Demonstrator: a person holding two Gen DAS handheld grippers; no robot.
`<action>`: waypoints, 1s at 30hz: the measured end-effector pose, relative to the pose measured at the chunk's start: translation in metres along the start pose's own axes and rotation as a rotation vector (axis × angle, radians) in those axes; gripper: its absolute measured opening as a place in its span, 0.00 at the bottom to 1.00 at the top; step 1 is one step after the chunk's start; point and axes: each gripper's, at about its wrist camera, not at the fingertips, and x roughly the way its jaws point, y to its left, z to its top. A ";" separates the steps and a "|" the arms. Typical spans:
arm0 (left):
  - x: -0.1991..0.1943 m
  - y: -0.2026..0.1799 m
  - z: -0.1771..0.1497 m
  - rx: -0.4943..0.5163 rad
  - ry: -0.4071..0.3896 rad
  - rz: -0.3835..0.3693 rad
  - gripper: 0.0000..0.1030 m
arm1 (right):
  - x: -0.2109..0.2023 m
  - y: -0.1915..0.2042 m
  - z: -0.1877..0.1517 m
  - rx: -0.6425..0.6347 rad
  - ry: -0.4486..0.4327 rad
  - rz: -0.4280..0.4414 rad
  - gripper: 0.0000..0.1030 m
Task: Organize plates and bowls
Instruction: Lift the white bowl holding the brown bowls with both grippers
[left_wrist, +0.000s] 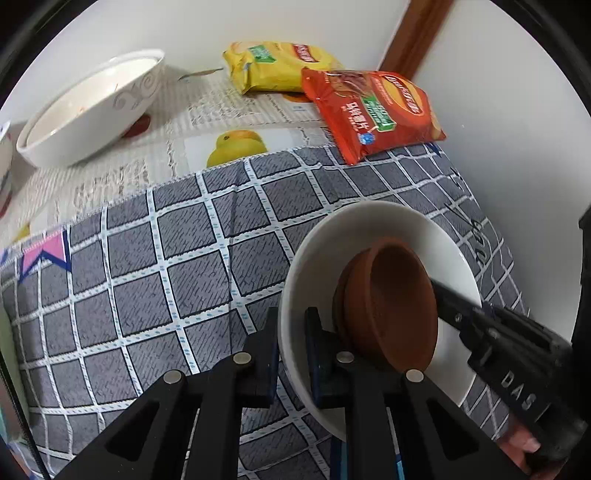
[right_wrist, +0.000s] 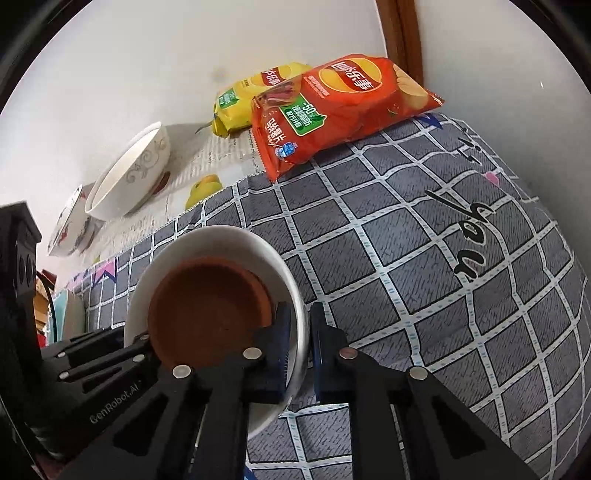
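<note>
A white bowl (left_wrist: 373, 229) with a brown clay dish (left_wrist: 391, 306) inside sits on the grey checked cloth (left_wrist: 166, 280). My left gripper (left_wrist: 291, 347) is shut on its left rim. My right gripper (right_wrist: 299, 350) is shut on the opposite rim of the same white bowl (right_wrist: 221, 240), with the clay dish (right_wrist: 207, 314) just left of its fingers. The right gripper shows in the left wrist view (left_wrist: 491, 332), and the left gripper shows in the right wrist view (right_wrist: 103, 354). A larger white patterned bowl (left_wrist: 92, 107) stands at the back left and also shows in the right wrist view (right_wrist: 129, 173).
A yellow crisp bag (left_wrist: 273, 62) and a red crisp bag (left_wrist: 373, 110) lie at the back by the wall. A fruit-print cloth (left_wrist: 207, 122) covers the far table. Another patterned bowl (right_wrist: 70, 225) sits left of the large bowl. A wooden door frame (left_wrist: 413, 33) stands behind.
</note>
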 end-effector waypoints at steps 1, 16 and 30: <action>-0.001 0.000 0.000 -0.006 0.001 -0.002 0.12 | 0.000 -0.002 0.000 0.024 0.009 0.006 0.10; -0.029 0.022 -0.009 -0.039 -0.005 -0.012 0.12 | -0.015 0.024 -0.007 0.032 0.007 0.011 0.10; -0.065 0.054 -0.017 -0.076 -0.052 0.014 0.12 | -0.028 0.071 -0.009 -0.023 -0.023 0.039 0.10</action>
